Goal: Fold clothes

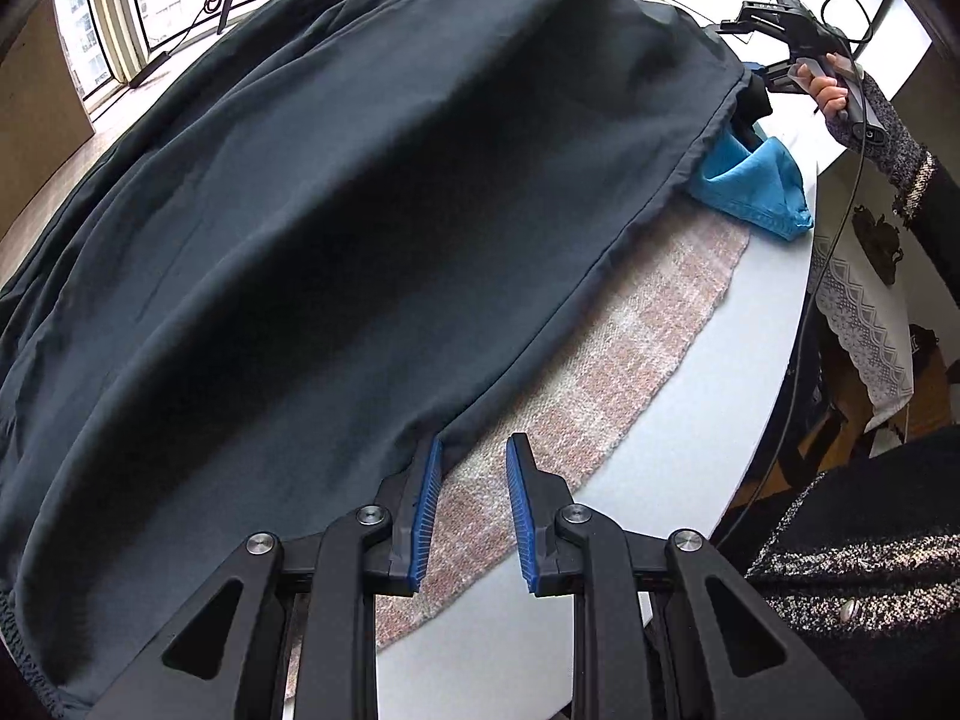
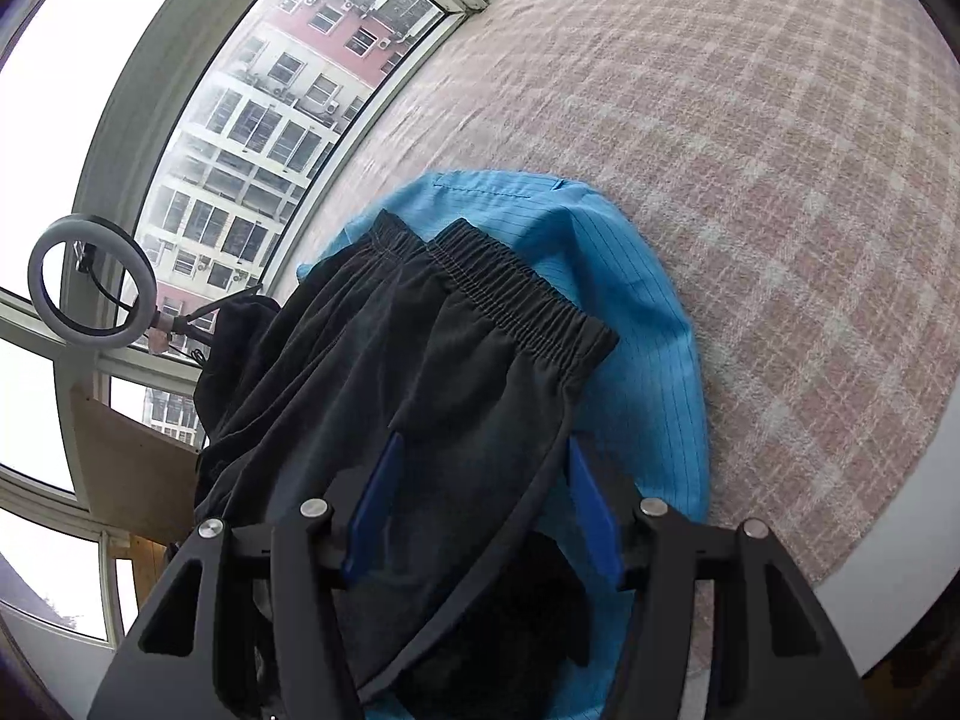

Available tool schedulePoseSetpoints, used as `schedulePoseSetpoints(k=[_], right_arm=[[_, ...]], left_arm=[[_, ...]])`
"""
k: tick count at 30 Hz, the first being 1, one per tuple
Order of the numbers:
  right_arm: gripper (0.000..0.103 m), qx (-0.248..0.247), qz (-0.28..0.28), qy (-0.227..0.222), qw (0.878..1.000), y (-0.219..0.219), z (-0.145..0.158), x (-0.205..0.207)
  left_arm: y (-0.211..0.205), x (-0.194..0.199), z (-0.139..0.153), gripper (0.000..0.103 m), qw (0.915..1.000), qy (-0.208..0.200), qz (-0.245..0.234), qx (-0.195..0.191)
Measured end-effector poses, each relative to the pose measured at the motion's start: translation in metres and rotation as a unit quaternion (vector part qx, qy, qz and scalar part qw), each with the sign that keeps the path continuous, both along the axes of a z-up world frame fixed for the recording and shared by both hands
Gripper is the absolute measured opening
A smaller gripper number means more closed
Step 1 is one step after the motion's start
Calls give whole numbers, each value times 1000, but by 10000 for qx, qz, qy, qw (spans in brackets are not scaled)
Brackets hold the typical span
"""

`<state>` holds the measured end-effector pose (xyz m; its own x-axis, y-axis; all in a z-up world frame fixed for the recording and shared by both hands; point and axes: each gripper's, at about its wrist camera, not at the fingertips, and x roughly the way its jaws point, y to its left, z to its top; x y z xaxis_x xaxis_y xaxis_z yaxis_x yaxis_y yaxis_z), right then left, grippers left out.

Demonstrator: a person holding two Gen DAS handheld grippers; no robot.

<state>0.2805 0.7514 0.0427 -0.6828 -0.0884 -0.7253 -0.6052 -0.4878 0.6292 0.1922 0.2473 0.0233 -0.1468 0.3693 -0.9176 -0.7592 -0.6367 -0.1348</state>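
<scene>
A large dark grey garment point(image 1: 336, 228) lies spread over a pink plaid cloth point(image 1: 606, 372) on the white table point(image 1: 708, 420). My left gripper point(image 1: 474, 450) is open at the garment's near hem, its left pad against the fabric edge. In the right wrist view, dark shorts with an elastic waistband point(image 2: 468, 336) lie over a blue garment point(image 2: 648, 324). My right gripper point(image 2: 486, 462) is open, with the dark fabric lying between and over its blue pads point(image 2: 375, 498). The right gripper also shows far off in the left wrist view point(image 1: 774, 36), by the blue garment point(image 1: 756, 186).
The table's rounded edge point(image 1: 774, 372) runs along the right, with a lace-covered piece of furniture point(image 1: 864, 312) beyond it. Windows point(image 2: 252, 138) and a ring light on a stand point(image 2: 90, 282) stand behind the table. A wooden board point(image 2: 132, 456) leans near the window.
</scene>
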Motion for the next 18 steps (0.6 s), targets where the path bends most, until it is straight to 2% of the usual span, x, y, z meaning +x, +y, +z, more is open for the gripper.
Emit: schedulePoseSetpoints(k=[1,2,3,5,11,14,17,18], right_arm=[[33,79,5,-7,10000,-2,1,-2],[26,175,-5,-23,9998,-4,3,-4],[16,261,-5,20,9997,-5,5,-5],[6,440,-21,206,9988,-9,14,0],[3,838,-142,632,9944,-17,56,31],[3,1019,-129,627,9927,-20,72,45],[3,1003,-92,579,9932,-20,73,51],[3,998,-96,560,9934,-19,72,52]], left_arm=[[0,0,1,20,10000,6,15,5],[-1,0,2,16,10000,25,17,6],[-1,1,3,3,10000,44,19,7],[-3,2,7,0,9999,96,34,23],[-27,5,41,0,9984,277,233,438],[-36,1,50,0,9981,330,227,473],[-29,2,49,0,9982,382,177,425],[-22,3,46,5,9983,425,157,363]])
